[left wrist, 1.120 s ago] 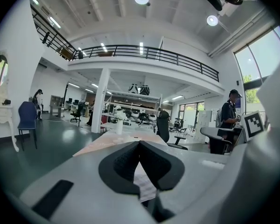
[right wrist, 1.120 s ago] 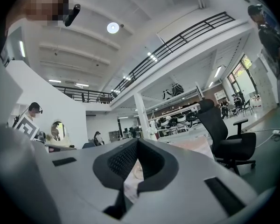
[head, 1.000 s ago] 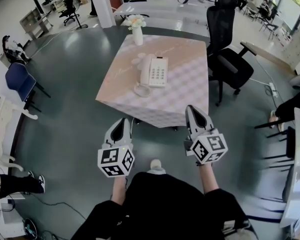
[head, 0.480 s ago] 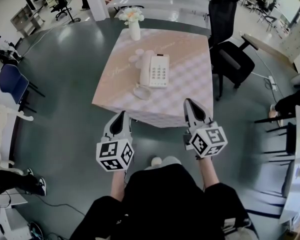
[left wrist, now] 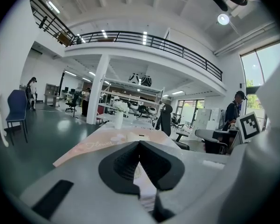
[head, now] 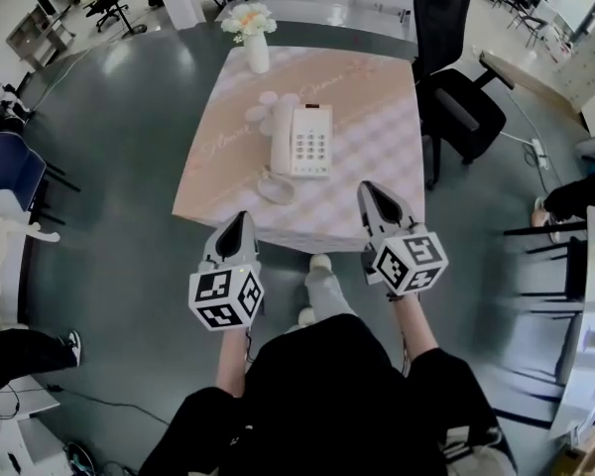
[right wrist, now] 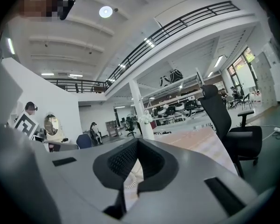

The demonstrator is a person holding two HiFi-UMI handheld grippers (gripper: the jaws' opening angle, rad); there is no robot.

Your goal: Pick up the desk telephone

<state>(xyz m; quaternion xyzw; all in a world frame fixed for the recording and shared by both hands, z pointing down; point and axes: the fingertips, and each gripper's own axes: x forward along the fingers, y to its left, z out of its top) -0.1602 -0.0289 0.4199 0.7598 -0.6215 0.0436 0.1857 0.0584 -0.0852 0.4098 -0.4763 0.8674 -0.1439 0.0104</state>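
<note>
A white desk telephone with its handset on the left and a coiled cord lies on the pink-clothed table, near the middle. My left gripper hovers at the table's near edge, left of the phone, jaws shut and empty. My right gripper is over the near right part of the table, also shut and empty. In the left gripper view the tablecloth and a vase show past the shut jaws. In the right gripper view the coiled cord shows between the closed tips.
A white vase of flowers stands at the table's far left corner. A black office chair sits right of the table. A blue chair is far left; more desks line the back. A seated person's legs show at lower left.
Both grippers have moved forward toward the table; the table and phone now appear nearer. Both stayed shut.
</note>
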